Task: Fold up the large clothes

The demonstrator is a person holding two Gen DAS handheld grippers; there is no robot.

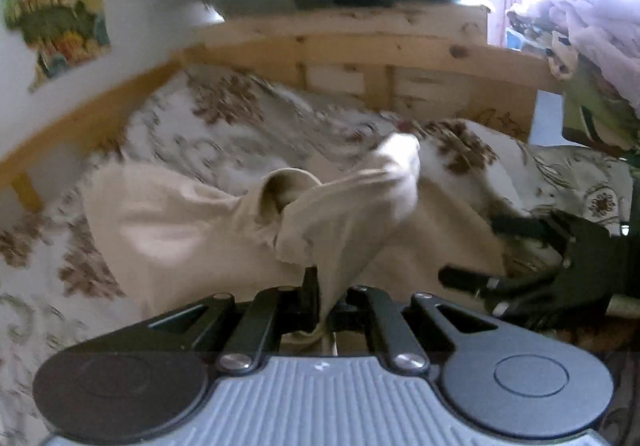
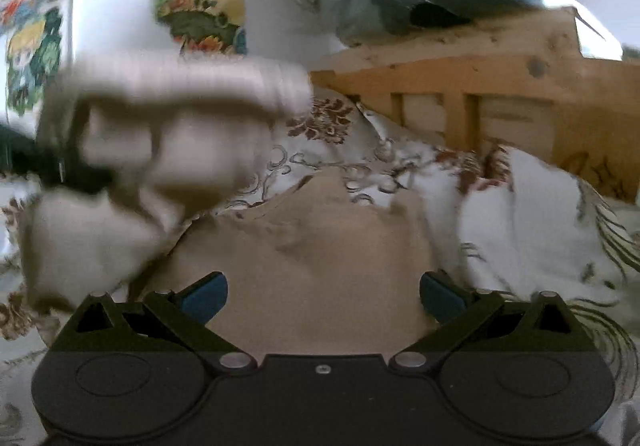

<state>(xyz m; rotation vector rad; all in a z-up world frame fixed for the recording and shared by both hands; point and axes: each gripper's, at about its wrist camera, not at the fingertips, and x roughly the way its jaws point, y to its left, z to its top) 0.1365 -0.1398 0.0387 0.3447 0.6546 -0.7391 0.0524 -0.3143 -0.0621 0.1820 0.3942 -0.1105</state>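
Currently the left tool is pinching a bunched corner of the beige garment, lifting it off the bed to carry a fold across. Right tool is hovering with jaws spread, empty, over flat cloth; only its view is showing that, plus the lifted part blurred at left.

- Your left wrist view looks low and close across the bed toward the wooden headboard.
- Your right wrist view faces likewise; both share the headboard.

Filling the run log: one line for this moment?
left gripper: shut on beige garment | right gripper: open, above garment | bed
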